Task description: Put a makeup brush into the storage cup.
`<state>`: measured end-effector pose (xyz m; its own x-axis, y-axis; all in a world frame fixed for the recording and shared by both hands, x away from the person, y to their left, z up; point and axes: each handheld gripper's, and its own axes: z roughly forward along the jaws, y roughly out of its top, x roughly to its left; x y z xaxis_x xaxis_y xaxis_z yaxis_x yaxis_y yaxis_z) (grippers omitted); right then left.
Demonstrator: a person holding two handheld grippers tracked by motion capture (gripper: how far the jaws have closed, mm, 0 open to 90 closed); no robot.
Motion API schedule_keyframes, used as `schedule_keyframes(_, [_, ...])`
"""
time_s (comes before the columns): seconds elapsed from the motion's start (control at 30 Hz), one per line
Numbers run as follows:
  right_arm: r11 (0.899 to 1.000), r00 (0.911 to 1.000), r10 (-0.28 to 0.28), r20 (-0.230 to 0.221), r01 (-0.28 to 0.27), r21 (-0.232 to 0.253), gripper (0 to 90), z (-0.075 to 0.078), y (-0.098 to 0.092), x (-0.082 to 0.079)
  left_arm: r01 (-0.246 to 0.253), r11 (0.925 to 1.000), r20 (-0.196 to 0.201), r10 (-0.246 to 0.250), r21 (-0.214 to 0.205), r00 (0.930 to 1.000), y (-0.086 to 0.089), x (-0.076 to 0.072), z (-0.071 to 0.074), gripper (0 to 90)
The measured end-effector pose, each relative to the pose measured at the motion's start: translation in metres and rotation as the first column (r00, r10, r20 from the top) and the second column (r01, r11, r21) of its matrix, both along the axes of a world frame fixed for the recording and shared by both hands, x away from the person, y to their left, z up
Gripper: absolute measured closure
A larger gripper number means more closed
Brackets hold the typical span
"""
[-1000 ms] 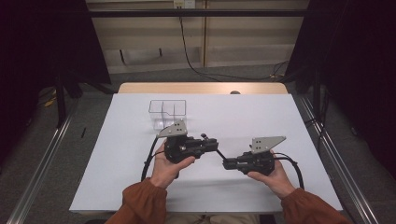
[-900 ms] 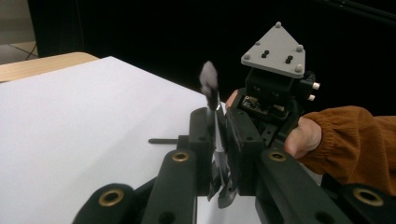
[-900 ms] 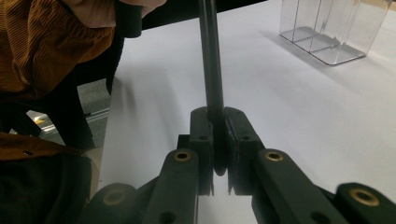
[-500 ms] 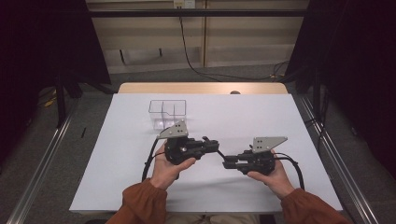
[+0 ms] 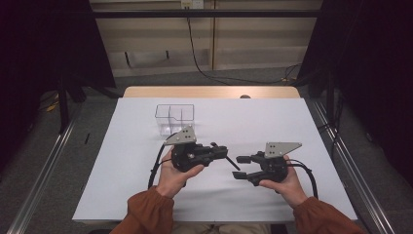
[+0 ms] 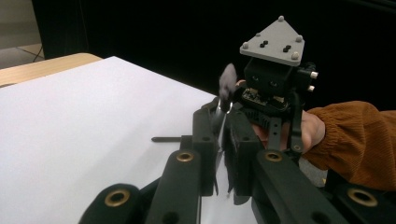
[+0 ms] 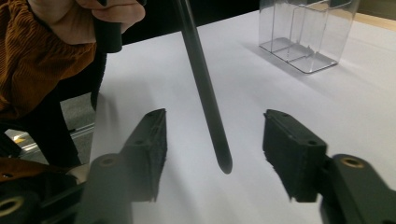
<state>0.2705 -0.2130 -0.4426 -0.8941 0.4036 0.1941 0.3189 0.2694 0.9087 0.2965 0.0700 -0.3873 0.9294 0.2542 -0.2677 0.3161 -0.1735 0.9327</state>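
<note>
**Left gripper holds a dark pen; right gripper's jaws spread around its tip**

On the white table (image 5: 146,190), the left gripper (image 5: 221,151) is clamped tight on a slim dark pen (image 5: 233,163). In the left gripper view the two black jaws stand pressed together with the pen's upper part pinched between them, a small fuzzy end sticking up above the pads. From the high view, the pen slants out of those jaws toward the person's side of the table, its free end pointing at the right gripper (image 5: 238,167).

The right gripper's jaws have just been opening and now stand moderately wide. In the right gripper view the pen (image 7: 205,93) hangs between the two pads, its rounded tip in the gap, touching neither of them.

A clear plastic box (image 5: 174,118) with inner dividers stands on the table beyond the left gripper, well apart from the pen. Seen from the right gripper, the same box (image 7: 308,35) sits past the pen on the far side, upright.

Both hands rest near the table's near edge, sleeves rust-orange.
</note>
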Motion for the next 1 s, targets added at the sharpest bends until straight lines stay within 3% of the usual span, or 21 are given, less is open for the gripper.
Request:
schedule_keyframes(0.23, [0.999,0.9988,-0.044,-0.019,0.044,0.003,17.7,0.001,-0.001,0.001,-0.014,0.9998,0.004,0.014,0.013,0.9999,0.002,0.001,0.000,84.1])
schedule_keyframes(0.5, [0.997,0.9969,-0.078,-0.010,0.079,0.010,2.8,0.004,-0.004,0.001,-0.028,0.9991,0.007,0.028,0.032,0.9996,0.006,0.002,0.002,84.1])
schedule_keyframes(1.0, [0.987,0.9873,-0.159,-0.005,0.159,0.020,1.9,0.009,-0.014,0.001,-0.073,0.9960,0.016,0.072,0.051,0.9973,0.027,0.004,0.007,84.2])
